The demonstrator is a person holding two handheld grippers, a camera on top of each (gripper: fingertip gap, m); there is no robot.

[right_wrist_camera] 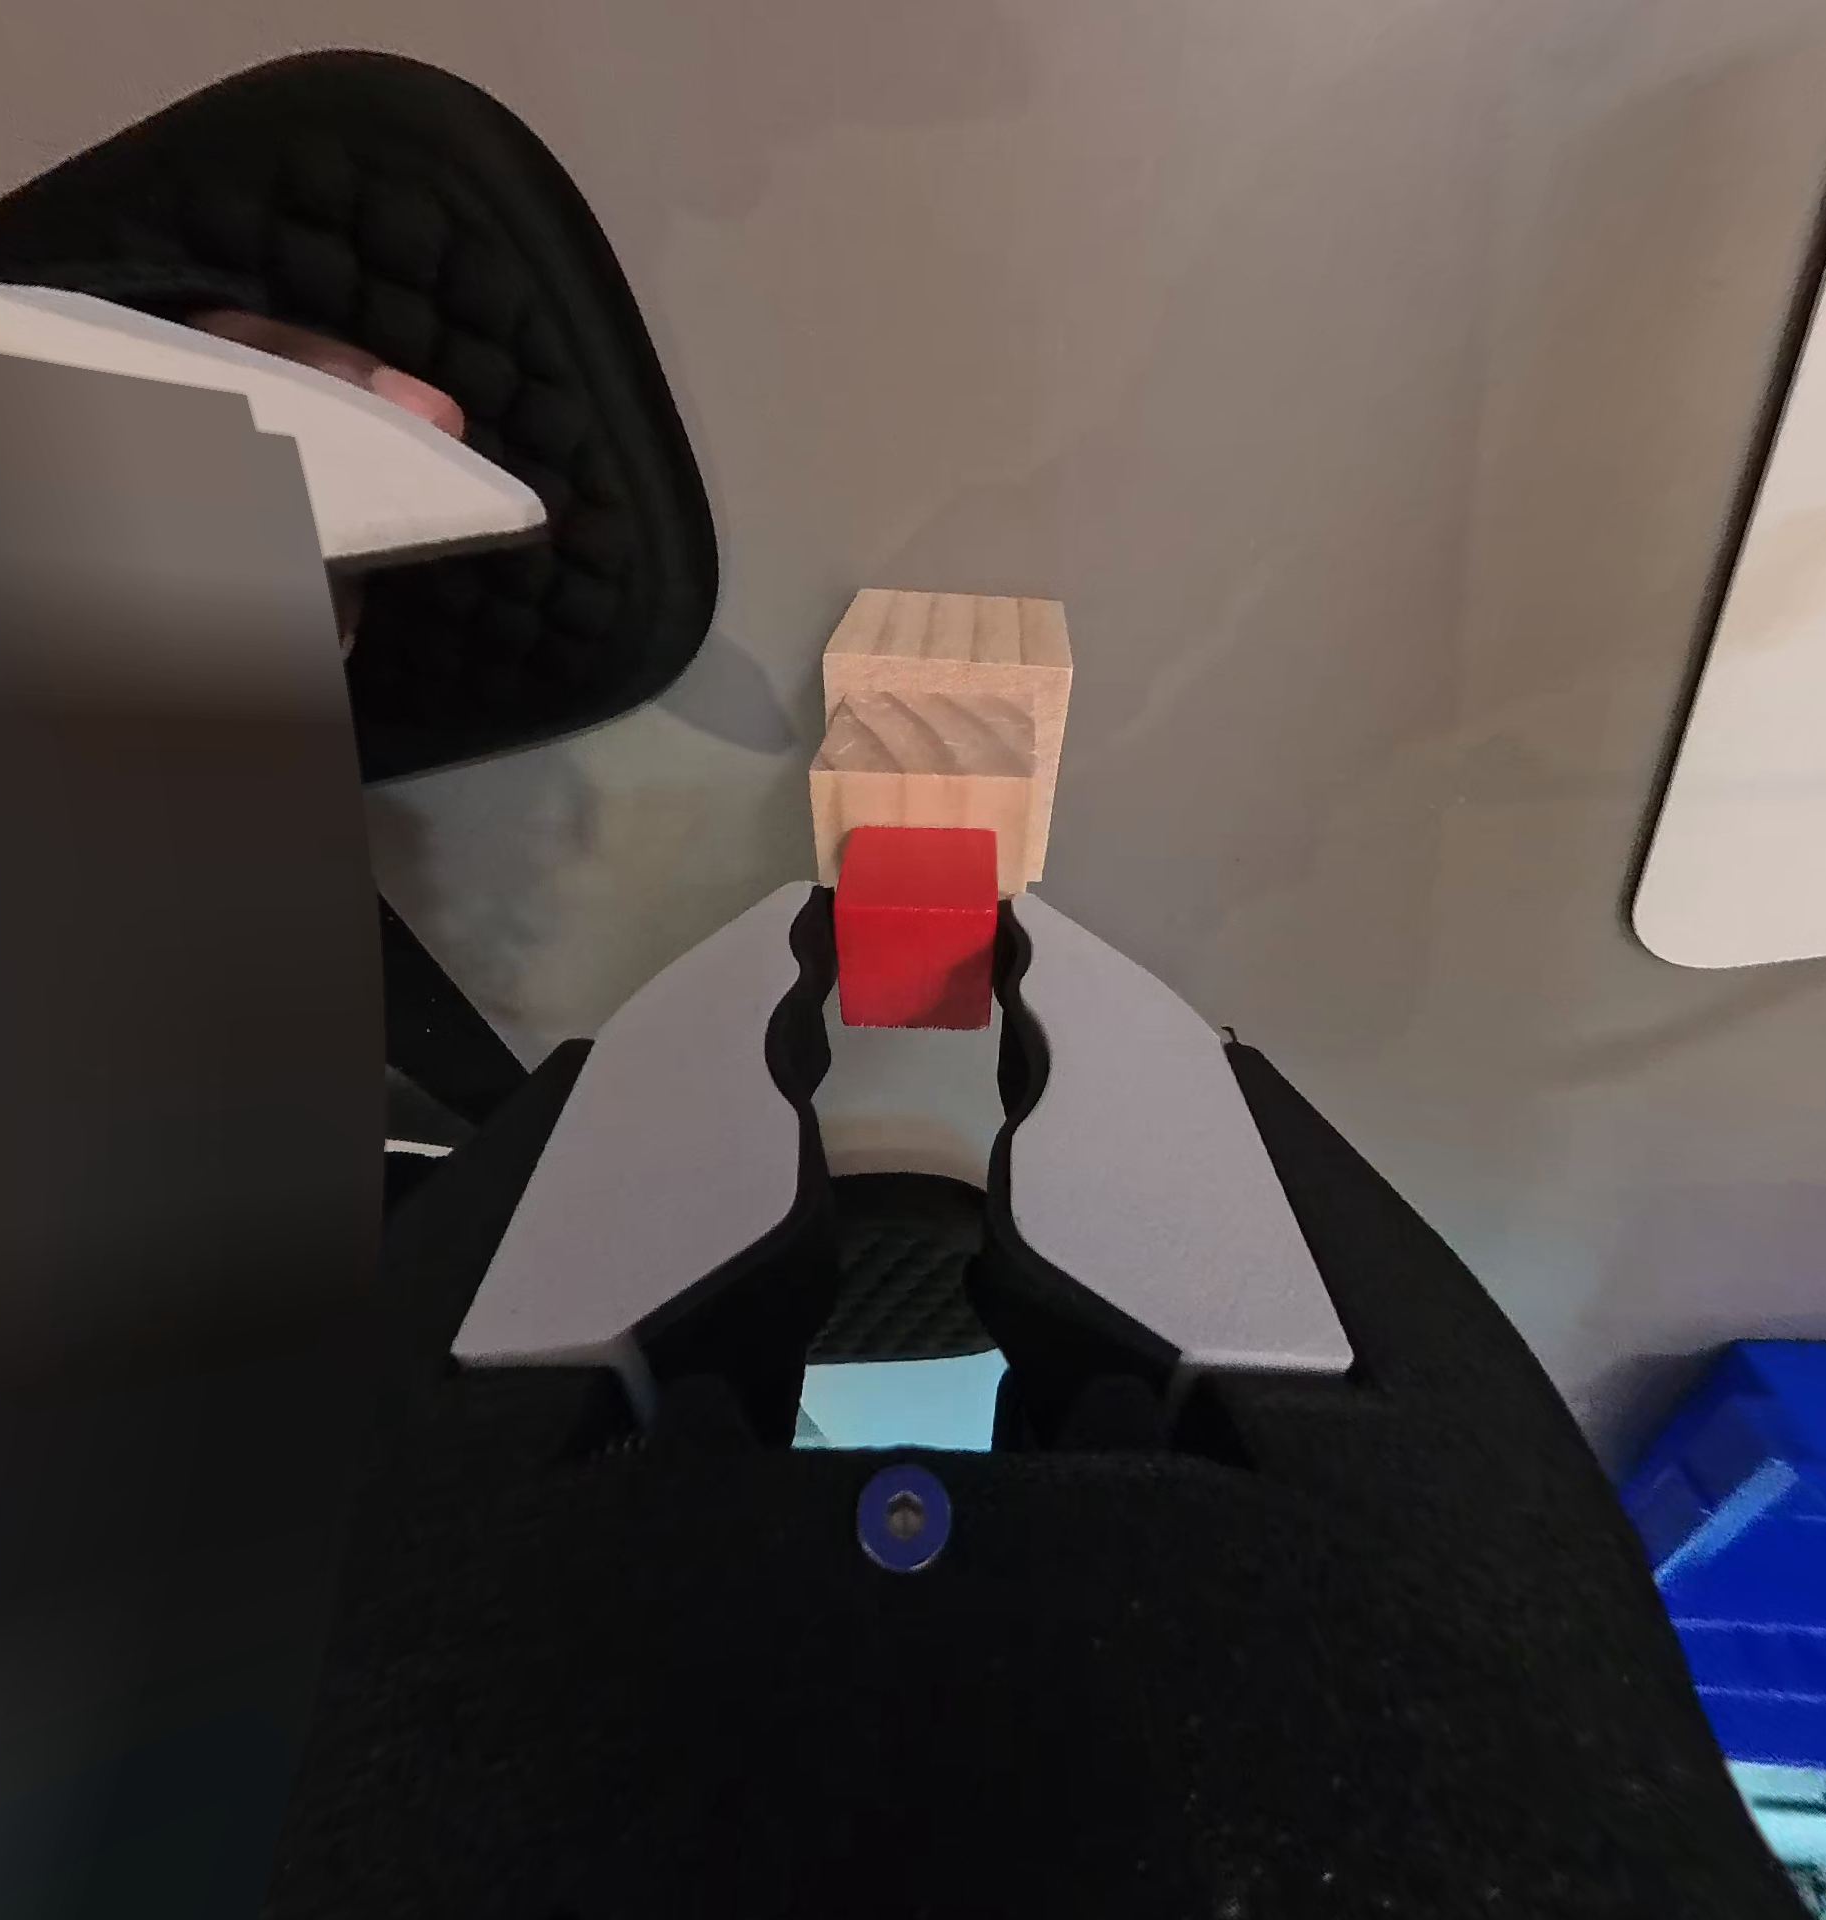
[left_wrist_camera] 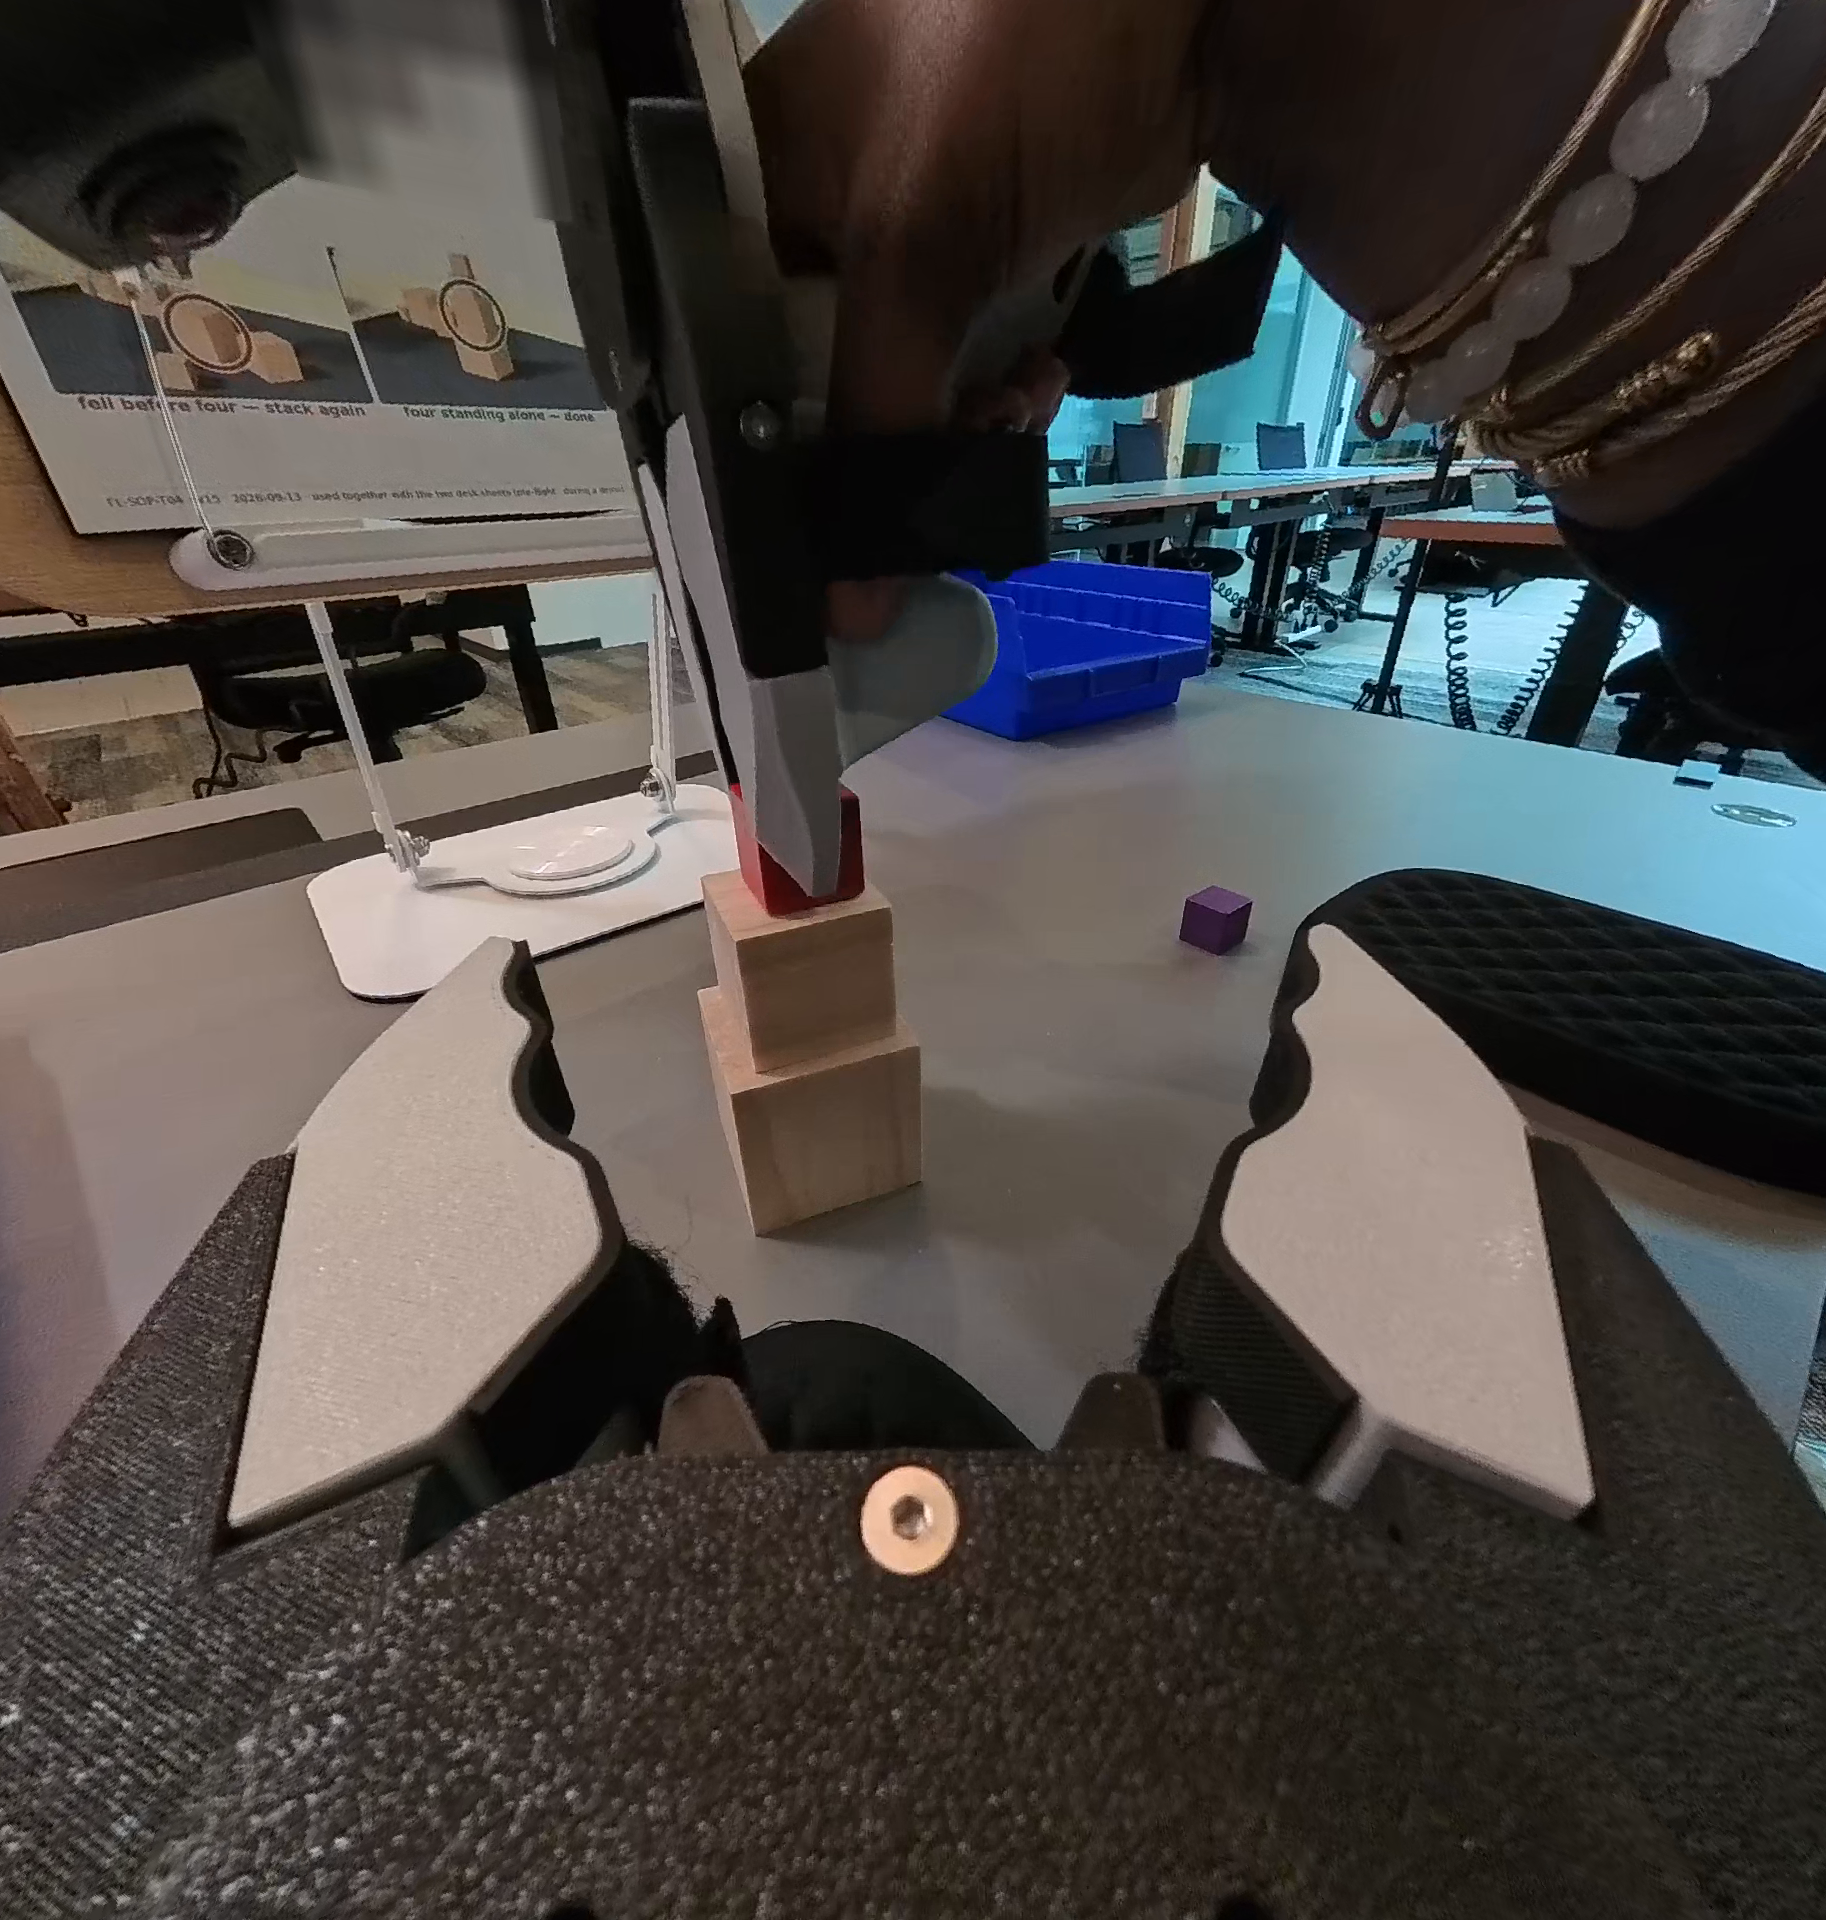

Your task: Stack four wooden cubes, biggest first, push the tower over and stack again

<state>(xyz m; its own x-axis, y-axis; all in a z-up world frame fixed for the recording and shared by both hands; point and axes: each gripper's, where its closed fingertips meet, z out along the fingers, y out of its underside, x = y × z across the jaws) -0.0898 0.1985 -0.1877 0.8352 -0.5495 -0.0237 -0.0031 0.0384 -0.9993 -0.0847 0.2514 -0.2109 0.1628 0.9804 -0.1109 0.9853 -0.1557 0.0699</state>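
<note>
Our right claw (right_wrist_camera: pixel 914 935) clamps the small red wooden cube (right_wrist_camera: pixel 914 925) atop the two stacked pale wooden blocks (left_wrist_camera: pixel 815 1060); our left claw (left_wrist_camera: pixel 909 1039), jaws wide apart, flanks that stack empty.

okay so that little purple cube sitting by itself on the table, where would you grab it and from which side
Probably from straight above, pads on two opposite flat side faces of the purple cube. It sits flat and alone on the grey table, so nothing blocks the sides. The wide-open left gripper is nearest.
</note>
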